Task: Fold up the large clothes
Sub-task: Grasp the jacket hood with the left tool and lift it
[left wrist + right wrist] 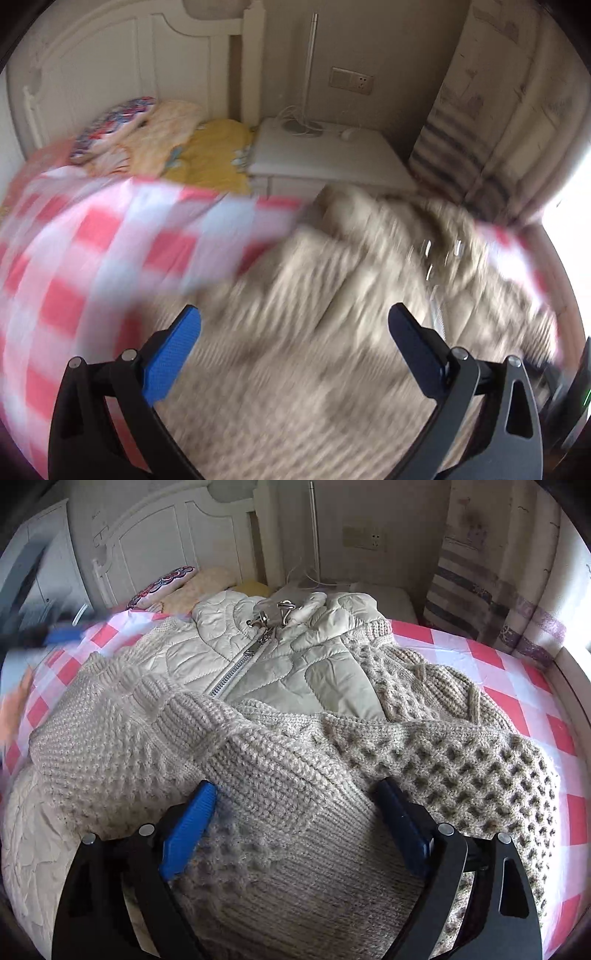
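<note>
A beige jacket (266,657), quilted down the front with a zip and knitted at the sleeves, is laid on a bed covered by a pink-and-white checked sheet (491,653). Both knitted sleeves (258,746) are seen crossed over the lower front, so the sleeve fold appears done and the body fold is judged to be the step in hand.

The right tool (295,823) is released: its 2 blue pads (192,819) are spread wide over the knit near the hem, with fabric lying between them but not pinched. The left tool (295,343) is likewise released, nothing gripped between its pads. The left wrist view is heavily blurred, so the exact spot beneath it is uncertain, though it seems to hang over the jacket's knitted part.

For the fold to be done well, the hem should be taken at 2 corners, 1 per tool, with every layer gathered before the pads are clenched. Both corners should be lifted together and carried towards the collar (295,609), kept level so the crossed sleeves are not dragged out of place. The bulky knit is likely to spring back, so the fold should be pressed flat before release.
</note>
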